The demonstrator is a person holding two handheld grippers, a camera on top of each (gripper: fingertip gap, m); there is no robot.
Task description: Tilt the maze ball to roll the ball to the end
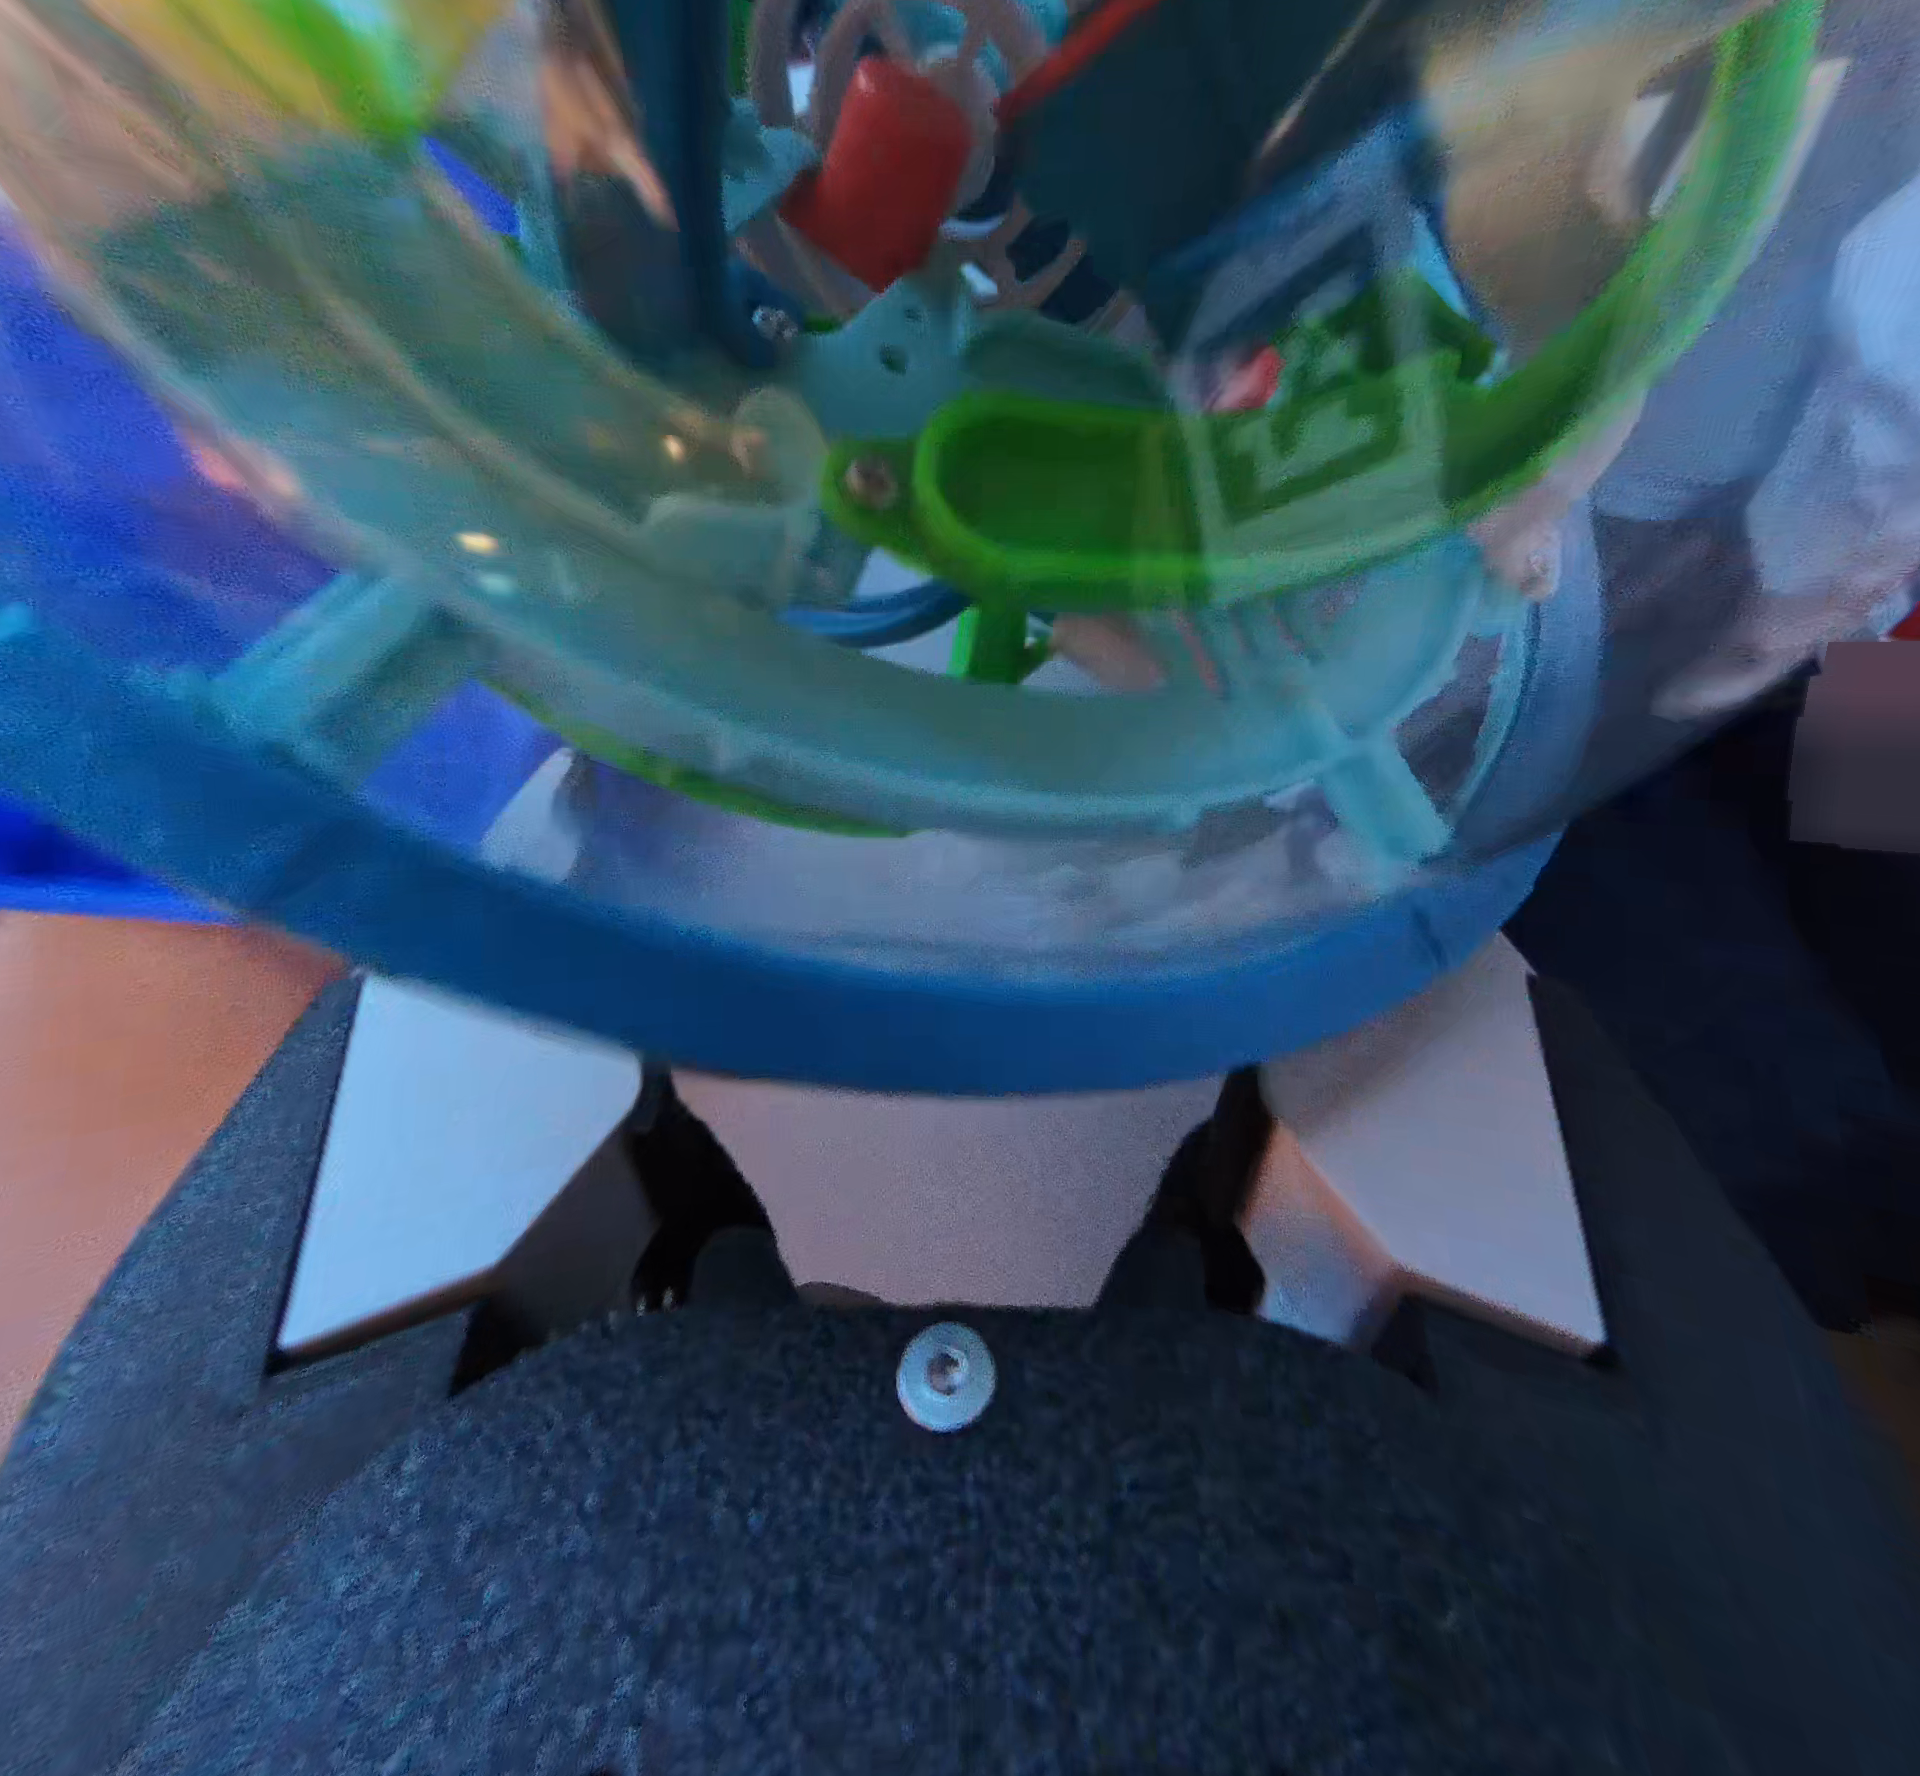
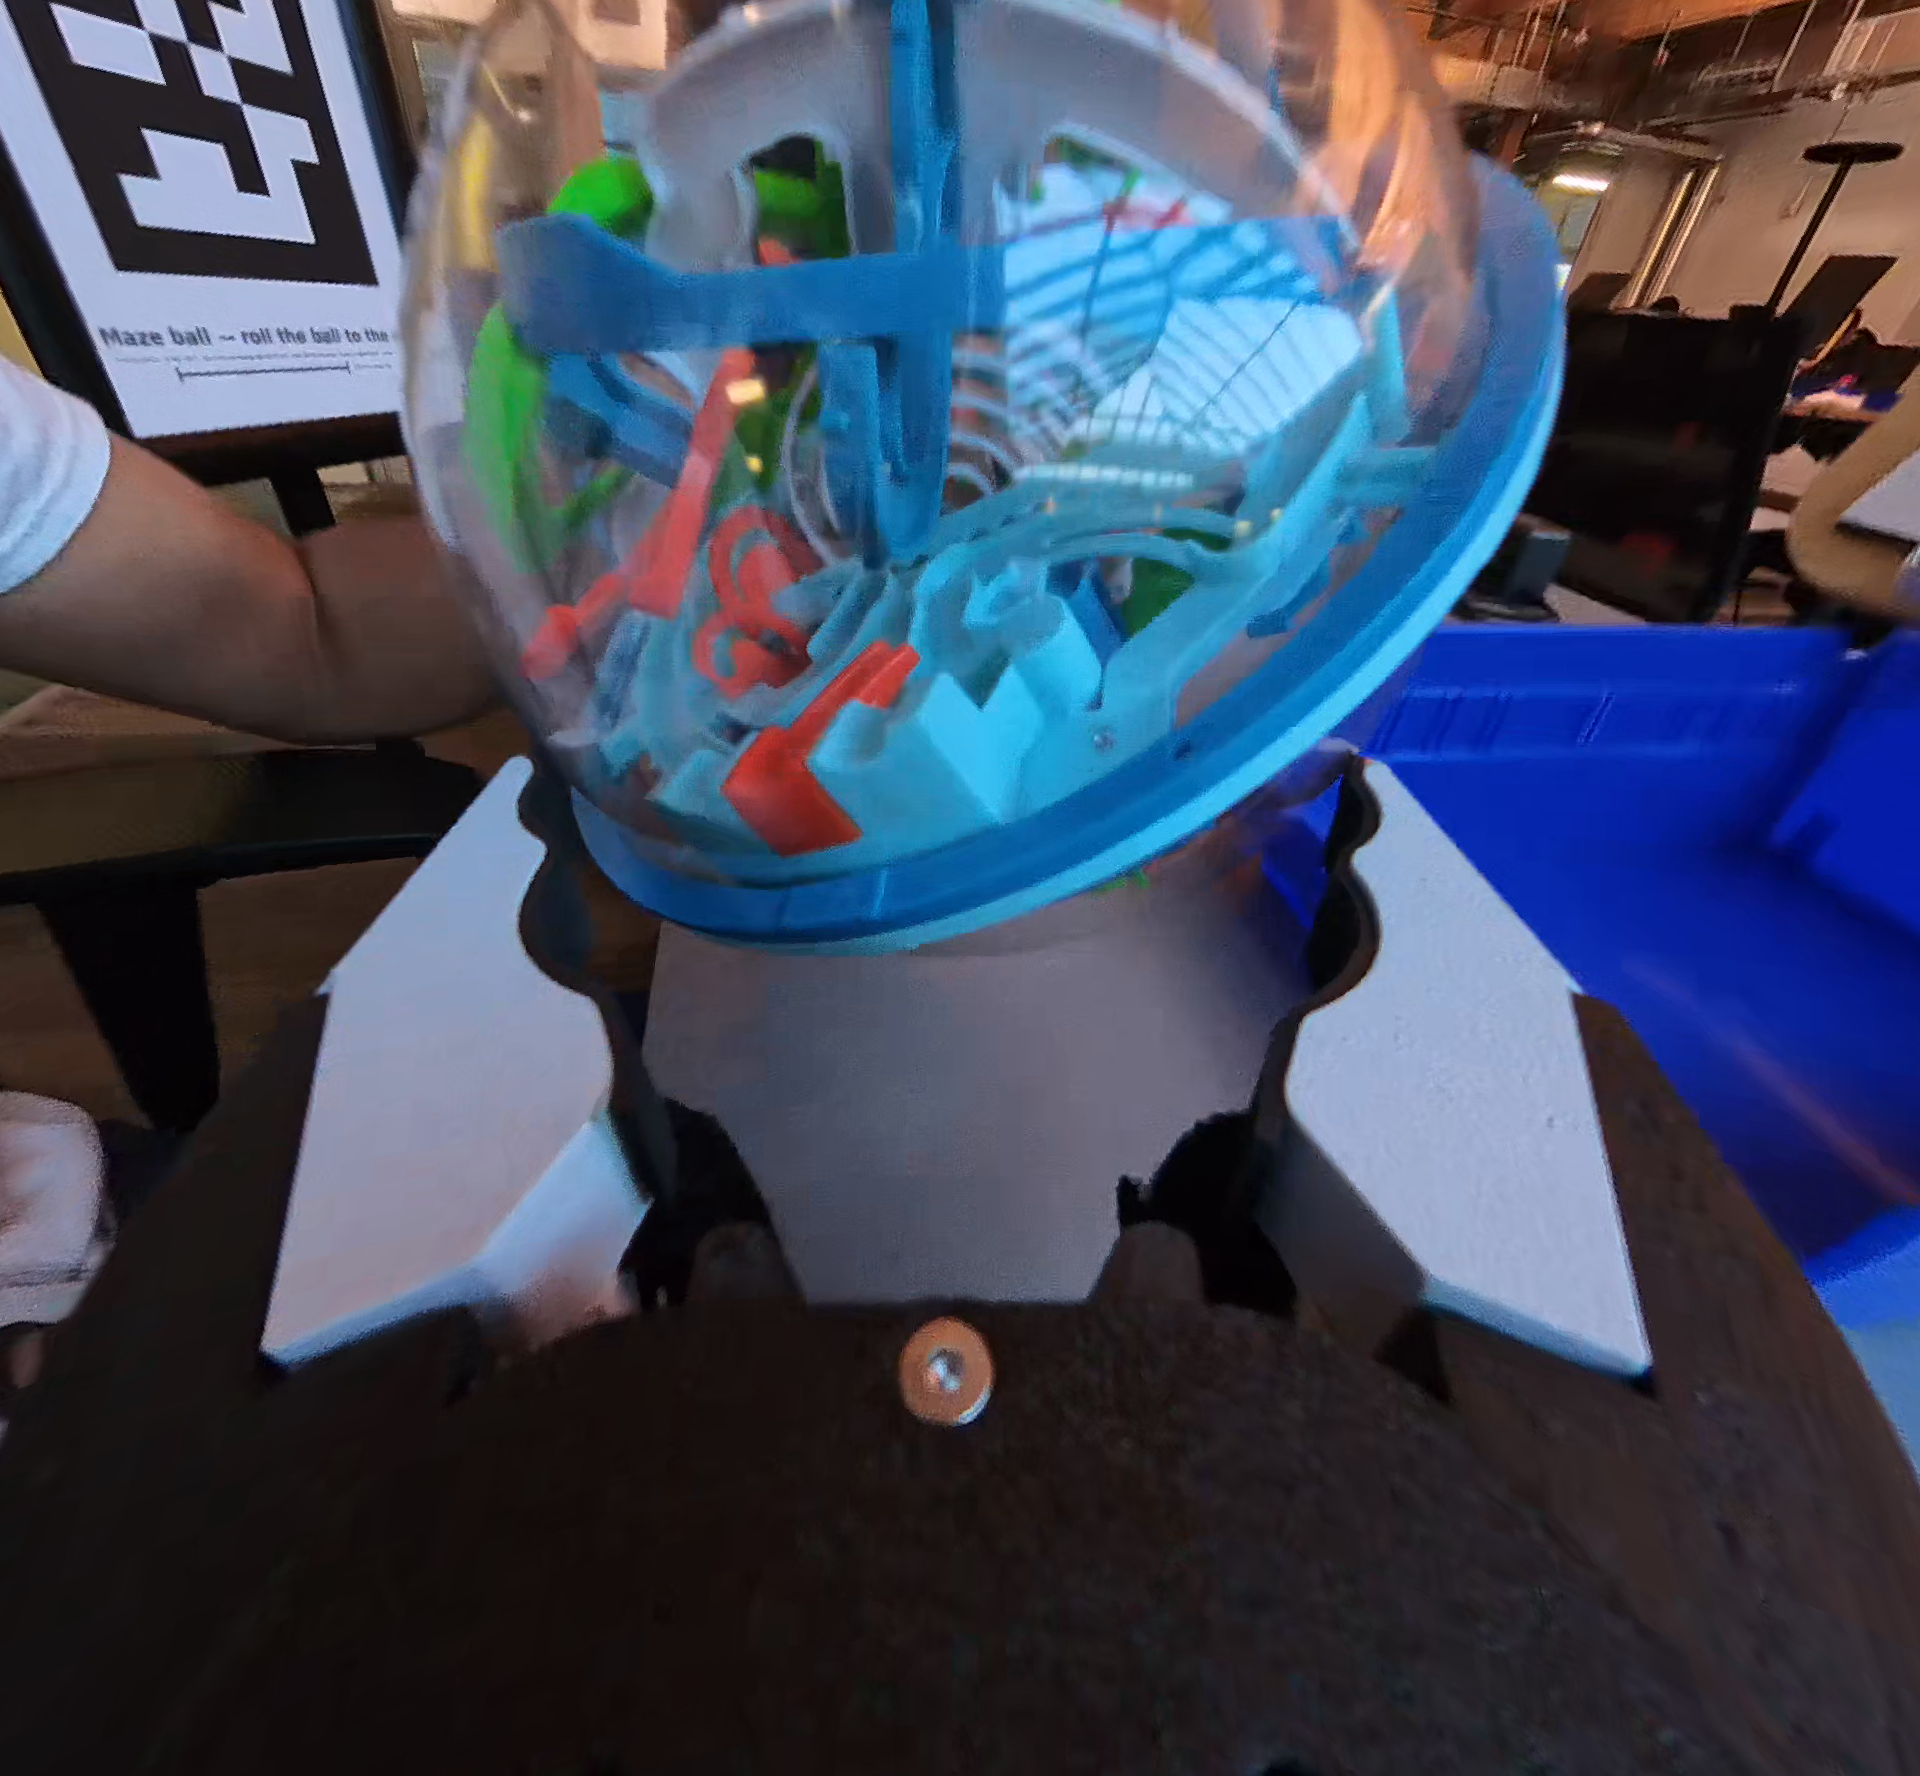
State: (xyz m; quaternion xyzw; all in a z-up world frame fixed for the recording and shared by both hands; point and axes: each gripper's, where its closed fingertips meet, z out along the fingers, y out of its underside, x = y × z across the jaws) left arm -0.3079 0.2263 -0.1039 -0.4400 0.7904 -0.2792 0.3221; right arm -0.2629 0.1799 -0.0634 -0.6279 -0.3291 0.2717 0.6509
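The maze ball is a clear sphere with a blue rim and blue, red, green and pale tracks inside. It is held up and tilted, with the rim sloping down to the left. My right gripper is shut on its lower part, with a black fingertip against each side. In the left wrist view the maze ball fills the upper frame, blurred. My left gripper holds it at the same width, its fingertips hidden behind the rim. I cannot pick out the small rolling ball.
A blue plastic bin stands at the right, below the ball, and also shows in the left wrist view. A sign board with a black-and-white marker stands at the back left. A person's arm reaches in from the left. A brown tabletop lies below.
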